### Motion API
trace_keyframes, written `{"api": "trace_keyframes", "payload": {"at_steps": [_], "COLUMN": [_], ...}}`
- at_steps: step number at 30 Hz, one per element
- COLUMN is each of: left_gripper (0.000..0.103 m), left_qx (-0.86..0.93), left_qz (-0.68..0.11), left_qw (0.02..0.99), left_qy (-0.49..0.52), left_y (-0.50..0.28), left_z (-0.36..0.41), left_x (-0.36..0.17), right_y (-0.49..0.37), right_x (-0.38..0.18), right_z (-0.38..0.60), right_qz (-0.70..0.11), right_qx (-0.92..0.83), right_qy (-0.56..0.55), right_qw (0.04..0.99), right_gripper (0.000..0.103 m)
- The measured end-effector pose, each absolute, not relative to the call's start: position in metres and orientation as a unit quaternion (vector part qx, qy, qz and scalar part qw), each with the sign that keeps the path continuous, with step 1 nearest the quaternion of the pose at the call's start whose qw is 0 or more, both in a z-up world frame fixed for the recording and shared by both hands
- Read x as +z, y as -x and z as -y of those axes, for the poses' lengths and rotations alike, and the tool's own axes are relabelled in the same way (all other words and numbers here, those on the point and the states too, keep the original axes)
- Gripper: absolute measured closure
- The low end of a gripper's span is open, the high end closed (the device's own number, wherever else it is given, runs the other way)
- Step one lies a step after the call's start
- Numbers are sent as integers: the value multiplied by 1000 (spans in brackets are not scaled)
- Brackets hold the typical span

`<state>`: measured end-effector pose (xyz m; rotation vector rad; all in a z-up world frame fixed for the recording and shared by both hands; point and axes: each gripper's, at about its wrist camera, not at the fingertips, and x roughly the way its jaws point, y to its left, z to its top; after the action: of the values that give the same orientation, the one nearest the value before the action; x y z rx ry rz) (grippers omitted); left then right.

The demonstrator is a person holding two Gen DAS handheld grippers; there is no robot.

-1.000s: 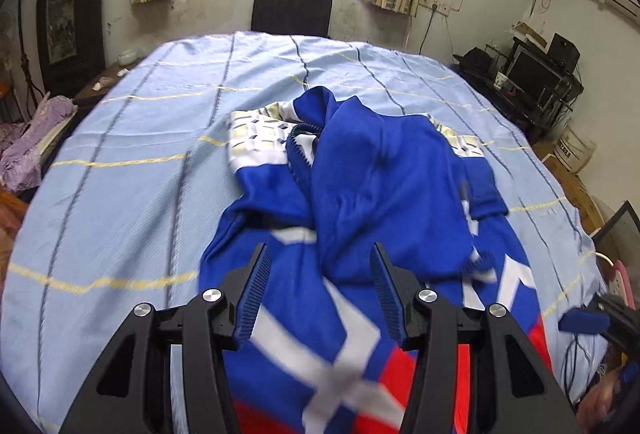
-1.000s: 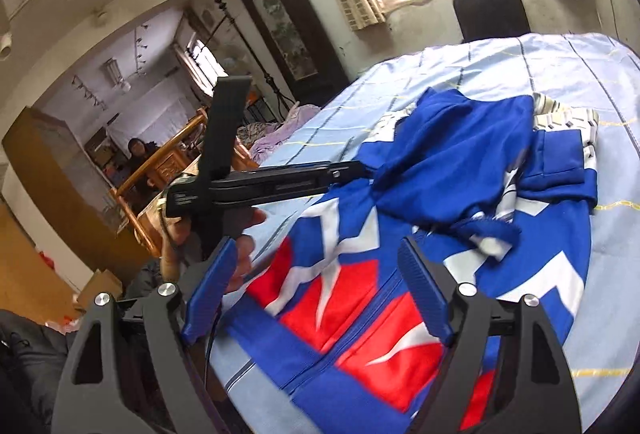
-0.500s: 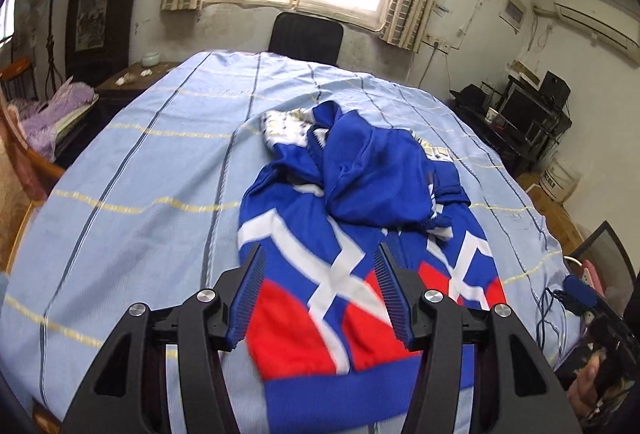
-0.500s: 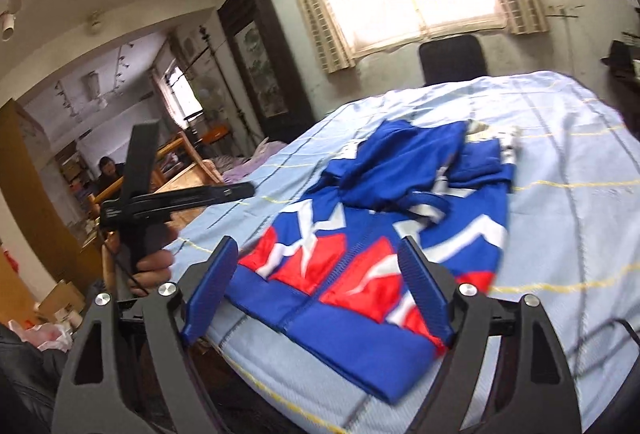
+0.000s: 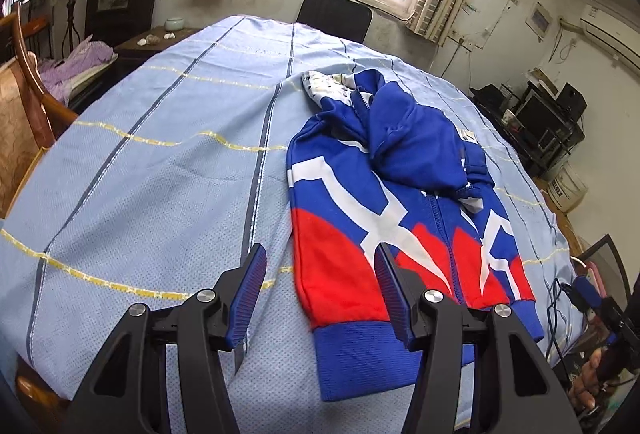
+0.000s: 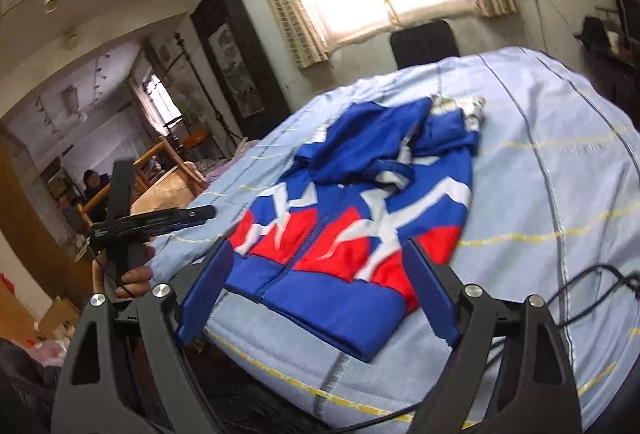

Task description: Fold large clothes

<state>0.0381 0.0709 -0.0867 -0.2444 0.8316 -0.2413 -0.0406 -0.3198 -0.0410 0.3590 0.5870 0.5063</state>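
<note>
A blue, red and white zip jacket (image 5: pixel 384 202) lies front up on the light blue sheet (image 5: pixel 160 170), its blue hem toward me and its blue sleeves bunched over the chest. It also shows in the right wrist view (image 6: pixel 360 218). My left gripper (image 5: pixel 320 294) is open and empty, hovering above the jacket's hem at its left corner. My right gripper (image 6: pixel 316 298) is open and empty, above the table's near edge in front of the hem. The left gripper's handle (image 6: pixel 152 222) shows at left in the right wrist view.
A black chair (image 5: pixel 334 14) stands beyond the table under the window. Wooden chairs (image 5: pixel 24 82) and purple cloth are at left. Shelves with electronics (image 5: pixel 540 122) are at right. A black cable (image 6: pixel 592 286) trails over the sheet at the right.
Both grippers have drawn back toward the table's near edge and away from the jacket, so the whole garment and its hem now show. Both stay open and empty.
</note>
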Motion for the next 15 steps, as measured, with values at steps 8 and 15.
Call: {"api": "trace_keyframes", "payload": {"at_steps": [8,15], "left_gripper": [47,47], "left_qx": [-120,-126], "left_qz": [-415,-455], "left_qw": [896,876], "left_qy": [100,96], "left_y": [-62,-77], "left_z": [-63,-53], "left_x": [-91,-114], "right_y": [23,-25], "right_x": [-59,-75], "right_z": [344,331], "right_qz": [-311,-356], "right_qx": [219,213], "right_qy": [-218,-234], "right_qw": [899,879], "right_gripper": [46,46]}}
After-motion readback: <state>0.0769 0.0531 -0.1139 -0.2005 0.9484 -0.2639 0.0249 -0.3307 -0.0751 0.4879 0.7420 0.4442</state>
